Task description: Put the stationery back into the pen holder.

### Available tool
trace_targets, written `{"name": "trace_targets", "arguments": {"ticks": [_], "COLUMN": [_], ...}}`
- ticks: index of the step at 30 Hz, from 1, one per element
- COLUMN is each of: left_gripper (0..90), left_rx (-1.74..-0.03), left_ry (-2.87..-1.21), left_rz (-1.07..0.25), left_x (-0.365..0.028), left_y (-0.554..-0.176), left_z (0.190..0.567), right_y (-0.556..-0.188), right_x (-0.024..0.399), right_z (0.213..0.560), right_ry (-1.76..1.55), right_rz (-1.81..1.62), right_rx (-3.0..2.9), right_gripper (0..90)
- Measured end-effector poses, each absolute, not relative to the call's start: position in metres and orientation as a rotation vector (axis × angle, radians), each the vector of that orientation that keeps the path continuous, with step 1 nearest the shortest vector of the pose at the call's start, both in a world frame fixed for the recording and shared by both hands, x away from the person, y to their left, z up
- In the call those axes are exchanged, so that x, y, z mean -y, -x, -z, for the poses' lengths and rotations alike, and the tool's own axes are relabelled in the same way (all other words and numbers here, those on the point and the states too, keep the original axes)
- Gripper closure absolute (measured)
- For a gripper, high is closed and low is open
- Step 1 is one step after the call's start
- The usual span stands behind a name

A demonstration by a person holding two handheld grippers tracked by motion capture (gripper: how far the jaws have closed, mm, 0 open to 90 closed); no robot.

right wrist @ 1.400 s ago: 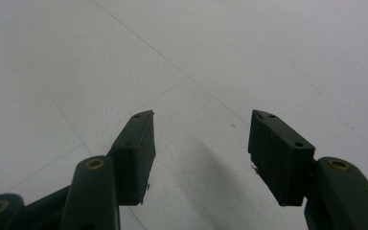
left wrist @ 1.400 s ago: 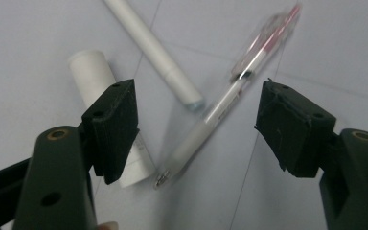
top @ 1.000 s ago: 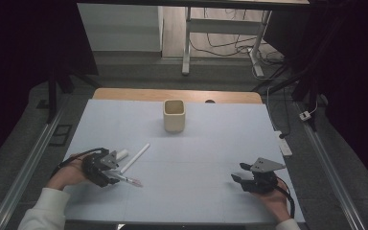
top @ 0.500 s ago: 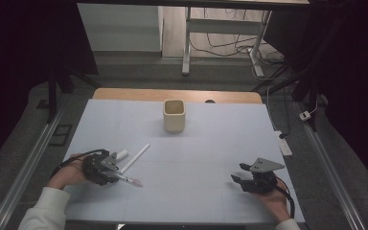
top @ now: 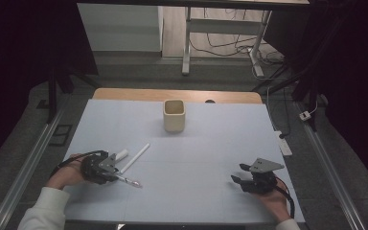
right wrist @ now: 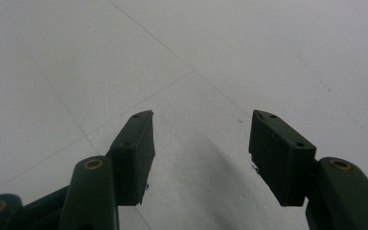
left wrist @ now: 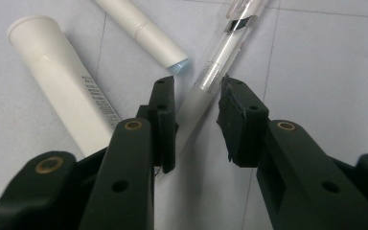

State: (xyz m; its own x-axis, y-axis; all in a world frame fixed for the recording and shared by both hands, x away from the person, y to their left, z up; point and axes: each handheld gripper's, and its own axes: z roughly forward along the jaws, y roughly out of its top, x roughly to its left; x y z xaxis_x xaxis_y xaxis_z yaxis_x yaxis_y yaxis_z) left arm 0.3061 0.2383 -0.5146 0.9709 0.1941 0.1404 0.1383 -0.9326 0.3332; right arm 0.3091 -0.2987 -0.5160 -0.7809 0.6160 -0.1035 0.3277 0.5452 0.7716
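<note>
Where dark floor surrounds it, pale blue table (top: 211,143), beige cup (top: 174,115)

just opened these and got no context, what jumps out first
The left gripper at the table's near left, jaws just closing around a clear pen lying on the white table, with a gap on one side. Beside it lie a white tube and a white stick. A beige cup stands alone near the far edge; the right gripper rests open at near right.
</note>
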Motion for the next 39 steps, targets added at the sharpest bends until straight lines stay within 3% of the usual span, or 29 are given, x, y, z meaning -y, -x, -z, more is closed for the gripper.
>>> {"name": "trace_targets", "arguments": {"ticks": [39], "left_gripper": [78.8], "left_rx": [0.018], "left_ry": [-2.862], "left_rz": [-0.263], "left_x": [-0.2342], "left_y": [-0.3124], "left_z": [0.512], "right_y": [-0.3119], "right_x": [0.296], "right_z": [0.5215], "right_ry": [-0.783], "right_rz": [-1.072], "right_rx": [-2.438], "right_gripper": [40.9]}}
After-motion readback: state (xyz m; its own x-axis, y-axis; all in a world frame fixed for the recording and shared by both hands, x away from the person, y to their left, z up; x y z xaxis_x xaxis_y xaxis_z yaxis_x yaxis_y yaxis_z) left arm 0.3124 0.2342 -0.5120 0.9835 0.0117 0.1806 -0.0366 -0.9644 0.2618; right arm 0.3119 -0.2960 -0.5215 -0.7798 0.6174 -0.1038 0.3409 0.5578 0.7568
